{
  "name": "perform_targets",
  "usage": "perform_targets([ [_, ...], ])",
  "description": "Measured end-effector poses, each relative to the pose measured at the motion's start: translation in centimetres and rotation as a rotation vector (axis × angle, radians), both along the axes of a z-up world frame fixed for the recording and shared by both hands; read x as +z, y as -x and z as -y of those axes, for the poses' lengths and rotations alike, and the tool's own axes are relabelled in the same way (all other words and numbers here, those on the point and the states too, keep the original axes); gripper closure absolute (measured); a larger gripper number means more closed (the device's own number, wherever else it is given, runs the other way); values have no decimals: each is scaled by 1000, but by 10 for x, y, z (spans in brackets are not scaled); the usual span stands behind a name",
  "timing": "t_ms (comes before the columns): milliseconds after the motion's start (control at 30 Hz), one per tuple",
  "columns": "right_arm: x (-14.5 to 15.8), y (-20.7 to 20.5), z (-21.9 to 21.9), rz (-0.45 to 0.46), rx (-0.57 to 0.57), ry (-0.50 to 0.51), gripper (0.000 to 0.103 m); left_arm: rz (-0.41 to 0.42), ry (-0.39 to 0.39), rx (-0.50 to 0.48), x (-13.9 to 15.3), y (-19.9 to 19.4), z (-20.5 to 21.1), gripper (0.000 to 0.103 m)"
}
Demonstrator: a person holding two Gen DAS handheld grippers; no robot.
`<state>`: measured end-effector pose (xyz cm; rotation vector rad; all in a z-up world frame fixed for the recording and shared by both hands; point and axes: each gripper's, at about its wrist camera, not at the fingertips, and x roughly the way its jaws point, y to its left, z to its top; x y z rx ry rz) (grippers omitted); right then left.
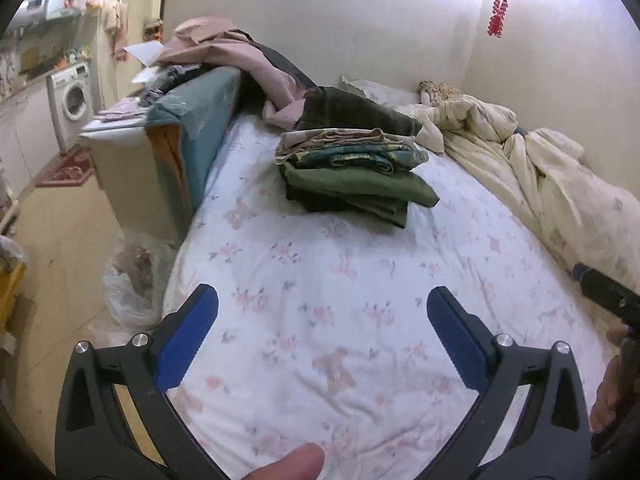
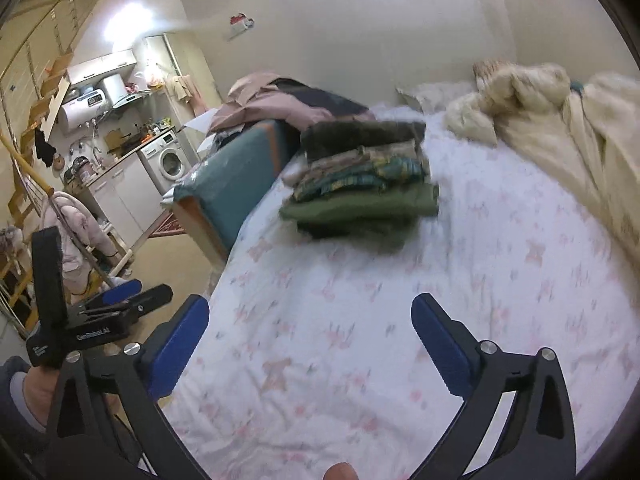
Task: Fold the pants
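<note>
A neat stack of folded green and patterned pants (image 1: 352, 172) rests on the white floral bedsheet (image 1: 340, 320). Left gripper (image 1: 322, 312) and right gripper (image 2: 310, 320) both gape wide, empty.

A stack of folded clothes (image 1: 352, 172) lies on the bed (image 1: 320, 320), a quilt (image 1: 540, 176) to its right.

Floral bedsheet (image 1: 320, 320) fills centre. Cream duvet (image 1: 540, 168) bunched at 2 o'clock. Teal box (image 1: 200, 120) at 10 o'clock beside bed, pink cloth (image 1: 224, 52) heaped on it. Washing machine (image 1: 74, 98) at 9 o'clock. Red wall ornament (image 1: 498, 8) at 1 o'clock. Plastic bag (image 1: 132, 280) on floor, 8 o'clock.
</note>
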<state>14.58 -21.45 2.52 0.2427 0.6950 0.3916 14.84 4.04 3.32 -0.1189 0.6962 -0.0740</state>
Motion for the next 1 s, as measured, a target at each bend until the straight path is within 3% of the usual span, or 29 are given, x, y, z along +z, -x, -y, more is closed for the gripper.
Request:
perform_targets([
  [233, -20, 53, -4, 104, -133, 124, 0, 122, -127, 47, -11, 56, 16, 0],
  [367, -23, 68, -13, 144, -175, 174, 0, 131, -85, 40, -14, 67, 19, 0],
  [1000, -39, 74, -24, 136, -231, 232, 0, 139, -92, 37, -22, 72, 22, 0],
])
